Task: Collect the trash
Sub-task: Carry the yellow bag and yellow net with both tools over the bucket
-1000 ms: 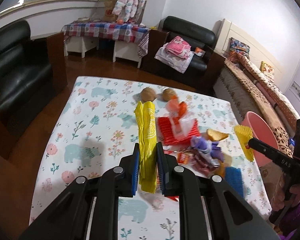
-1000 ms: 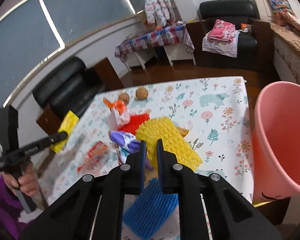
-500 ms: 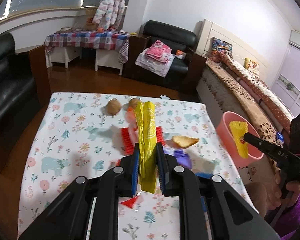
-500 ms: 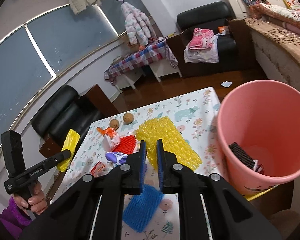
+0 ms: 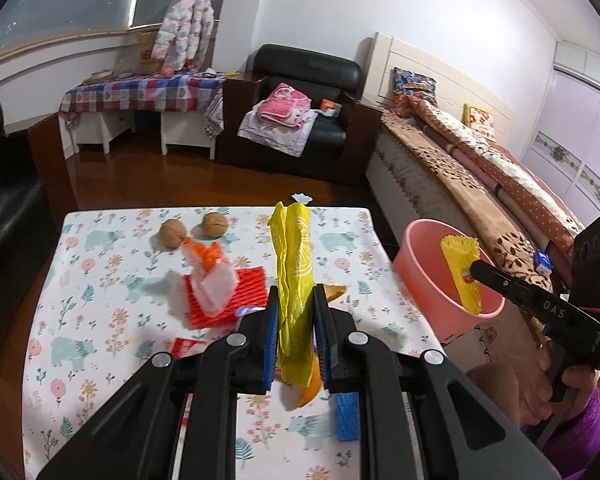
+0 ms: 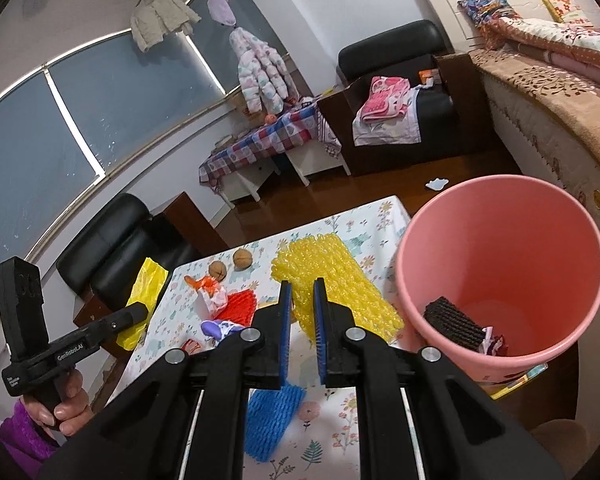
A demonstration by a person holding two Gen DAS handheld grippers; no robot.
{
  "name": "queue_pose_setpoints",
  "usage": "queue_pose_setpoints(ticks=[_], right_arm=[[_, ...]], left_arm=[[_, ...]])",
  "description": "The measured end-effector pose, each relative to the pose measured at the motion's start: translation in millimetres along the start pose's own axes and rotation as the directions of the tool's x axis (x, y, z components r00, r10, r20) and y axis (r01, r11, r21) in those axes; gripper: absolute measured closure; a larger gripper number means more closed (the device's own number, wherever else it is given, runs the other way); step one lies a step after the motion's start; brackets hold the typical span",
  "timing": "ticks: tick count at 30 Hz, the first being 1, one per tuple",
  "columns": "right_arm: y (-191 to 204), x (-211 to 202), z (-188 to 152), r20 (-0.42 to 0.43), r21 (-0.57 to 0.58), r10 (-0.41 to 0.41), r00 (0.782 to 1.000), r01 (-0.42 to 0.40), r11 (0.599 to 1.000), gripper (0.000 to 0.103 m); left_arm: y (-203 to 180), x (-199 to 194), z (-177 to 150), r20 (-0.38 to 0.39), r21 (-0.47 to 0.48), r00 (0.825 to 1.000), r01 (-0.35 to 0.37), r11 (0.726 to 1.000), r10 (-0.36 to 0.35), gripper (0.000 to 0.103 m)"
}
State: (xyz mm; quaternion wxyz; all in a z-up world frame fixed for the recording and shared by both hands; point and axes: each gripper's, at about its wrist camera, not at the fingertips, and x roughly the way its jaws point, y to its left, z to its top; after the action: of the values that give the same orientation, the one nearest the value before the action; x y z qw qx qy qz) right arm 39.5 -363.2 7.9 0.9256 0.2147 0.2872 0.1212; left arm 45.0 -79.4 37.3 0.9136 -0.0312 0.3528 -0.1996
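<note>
The left tool (image 5: pixel 296 320) is clamped on a yellow bag (image 5: pixel 294 264), which stands up out of its pads above the surface (image 5: pixel 100 280). The right tool (image 6: pixel 300 312) is pinched nearly shut on the edge of a yellow foam net (image 6: pixel 332 276), and in the left view that net hangs over the mouth of the pink bin (image 6: pixel 500 248), which sits just off the surface's right edge. The step in hand looks like dropping the net: the right tool should sit well inside the rim before it lets go, since the light net could catch on the lip or drift back out. The left tool should wait clear until the right one pulls away, then bring the bag to the same opening. The bin already holds a dark ribbed piece (image 6: pixel 454 322) and some scraps. Left on the surface are a red net (image 5: pixel 228 296), a blue net (image 6: pixel 272 420), an orange-and-white wrapper (image 5: pixel 212 268), a purple wrapper (image 6: pixel 220 328) and two walnuts (image 5: pixel 192 230). None of these blocks the way to the bin.
</note>
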Motion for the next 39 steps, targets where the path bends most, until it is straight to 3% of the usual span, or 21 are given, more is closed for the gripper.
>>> queue_pose_setpoints(ticks=[20,39], right_arm=[[-60.7,-26.2,9.0,0.077,0.107,-0.088,0.993,0.079,0.991,0.092],[-111.0,-31.1,1.2,0.076,0.171,-0.152,0.985,0.138,0.976,0.092]], left_arm=[[-102.8,42.9,20.5,-0.041,0.141,0.989,0.147,0.979,-0.143,0.088],[-198.3,122.5,19.5,-0.152,0.222,0.958,0.271,0.937,-0.242,0.088]])
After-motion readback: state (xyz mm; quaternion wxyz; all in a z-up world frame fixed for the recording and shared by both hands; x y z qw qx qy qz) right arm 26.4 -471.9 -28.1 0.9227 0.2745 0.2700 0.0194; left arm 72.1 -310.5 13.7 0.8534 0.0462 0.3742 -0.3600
